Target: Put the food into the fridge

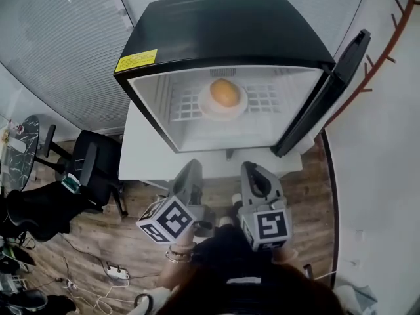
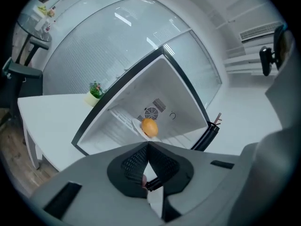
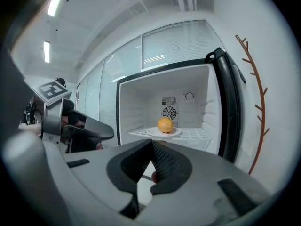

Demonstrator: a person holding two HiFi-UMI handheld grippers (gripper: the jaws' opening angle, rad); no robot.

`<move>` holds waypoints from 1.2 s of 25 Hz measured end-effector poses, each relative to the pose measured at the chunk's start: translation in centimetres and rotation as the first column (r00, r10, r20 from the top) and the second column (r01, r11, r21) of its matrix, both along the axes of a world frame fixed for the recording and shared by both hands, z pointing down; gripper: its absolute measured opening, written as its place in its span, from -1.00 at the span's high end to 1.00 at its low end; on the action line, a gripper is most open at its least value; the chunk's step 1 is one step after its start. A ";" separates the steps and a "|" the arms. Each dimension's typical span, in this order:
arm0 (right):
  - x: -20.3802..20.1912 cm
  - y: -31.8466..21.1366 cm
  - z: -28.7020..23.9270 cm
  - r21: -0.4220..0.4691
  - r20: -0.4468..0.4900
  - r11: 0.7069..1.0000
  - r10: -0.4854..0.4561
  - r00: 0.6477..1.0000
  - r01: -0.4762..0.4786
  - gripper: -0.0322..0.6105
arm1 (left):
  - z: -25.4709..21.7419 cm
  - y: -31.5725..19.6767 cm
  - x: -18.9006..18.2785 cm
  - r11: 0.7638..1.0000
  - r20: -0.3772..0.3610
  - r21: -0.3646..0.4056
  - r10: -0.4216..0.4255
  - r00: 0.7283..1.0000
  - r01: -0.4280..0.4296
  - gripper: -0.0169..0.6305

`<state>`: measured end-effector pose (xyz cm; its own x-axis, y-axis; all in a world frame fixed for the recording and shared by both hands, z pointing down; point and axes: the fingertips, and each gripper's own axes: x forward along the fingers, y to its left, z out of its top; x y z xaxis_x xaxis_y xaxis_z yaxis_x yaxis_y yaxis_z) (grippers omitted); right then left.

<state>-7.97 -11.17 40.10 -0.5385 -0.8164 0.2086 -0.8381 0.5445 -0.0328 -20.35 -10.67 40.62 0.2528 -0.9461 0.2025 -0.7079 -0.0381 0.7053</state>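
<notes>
An orange sits on a white plate on the wire shelf inside the small black fridge. The fridge door stands open at the right. In the left gripper view the orange lies straight ahead, and in the right gripper view the orange rests on its plate. My left gripper and right gripper hang side by side in front of the fridge, well short of its opening. The left gripper is shut on nothing. The right gripper is shut on nothing as well.
The fridge stands on a white table. A black office chair is at the left and a power strip lies on the wooden floor. A small potted plant sits on the table. A rust-coloured branched stand is right of the door.
</notes>
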 end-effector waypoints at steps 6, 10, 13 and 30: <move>-0.3 2.3 0.2 0.009 0.005 1.000 -0.028 1.000 0.028 0.91 | -1.5 1.7 0.4 0.996 0.031 0.084 0.025 0.999 -0.028 0.95; -1.1 2.8 -0.1 0.020 -0.003 0.997 -0.072 0.997 0.072 0.91 | -2.3 2.4 0.4 0.993 0.073 0.116 0.016 0.997 -0.024 0.95; -0.9 2.9 -0.1 0.023 -0.018 0.996 -0.090 0.996 0.091 0.91 | -3.0 2.7 0.8 0.991 0.098 0.135 0.003 0.995 -0.016 0.95; 6.3 5.9 -1.0 0.004 -0.040 0.990 -0.144 0.989 0.144 0.91 | -3.4 6.0 7.6 0.994 0.126 0.105 -0.046 0.991 0.033 0.95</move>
<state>-1.69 -5.23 39.09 -0.6419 -0.7326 0.2263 -0.7517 0.6595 0.0029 -12.71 -4.63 37.21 0.1932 -0.9722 0.1324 -0.7943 -0.0758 0.6028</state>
